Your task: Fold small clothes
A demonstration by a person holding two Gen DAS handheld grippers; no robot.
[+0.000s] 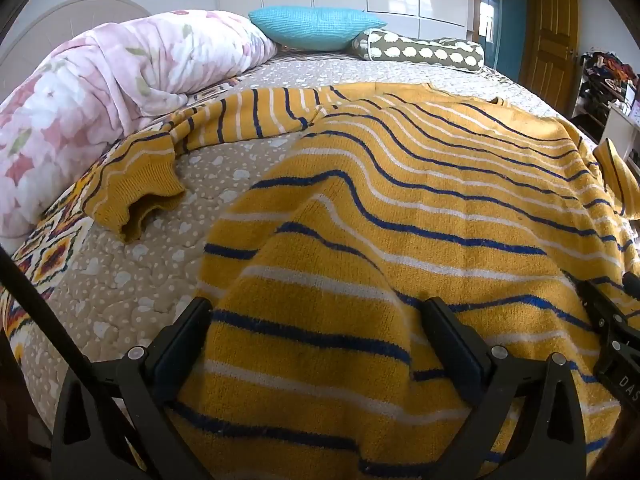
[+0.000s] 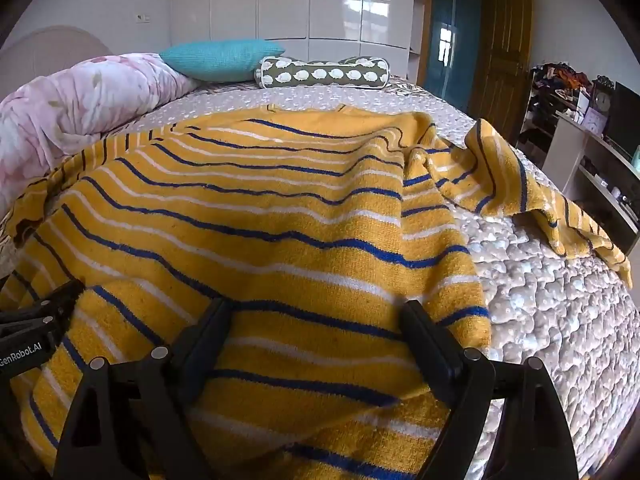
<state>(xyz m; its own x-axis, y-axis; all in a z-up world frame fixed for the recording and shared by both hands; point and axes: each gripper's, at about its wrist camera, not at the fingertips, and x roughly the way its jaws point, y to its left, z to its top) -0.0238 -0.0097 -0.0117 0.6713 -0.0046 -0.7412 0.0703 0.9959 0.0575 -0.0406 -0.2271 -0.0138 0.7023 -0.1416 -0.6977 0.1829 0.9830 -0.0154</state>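
Two claws are hanging over one yellow sweater [image 1: 400, 208] with blue and white stripes, which is lying spread across the quilted bedspread [image 1: 132, 276] of the bed. We are holding the left claw [image 1: 316, 312] with its jaws standing wide, tilted down over the sweater's near hem, knit bulging up between the fingers [image 1: 180, 344] without being pinched. We are holding the right claw [image 2: 316, 316] just as wide over the hem's other end, close to the sweater's side edge. One sleeve [image 1: 136, 184] is stretching toward the pink flowered blanket [image 1: 100, 92]; the other sleeve [image 2: 520, 192] is lying crumpled on the opposite side. Beyond the collar, a turquoise pillow [image 2: 220, 60] and a patterned bolster [image 2: 324, 72] are resting at the far edge.
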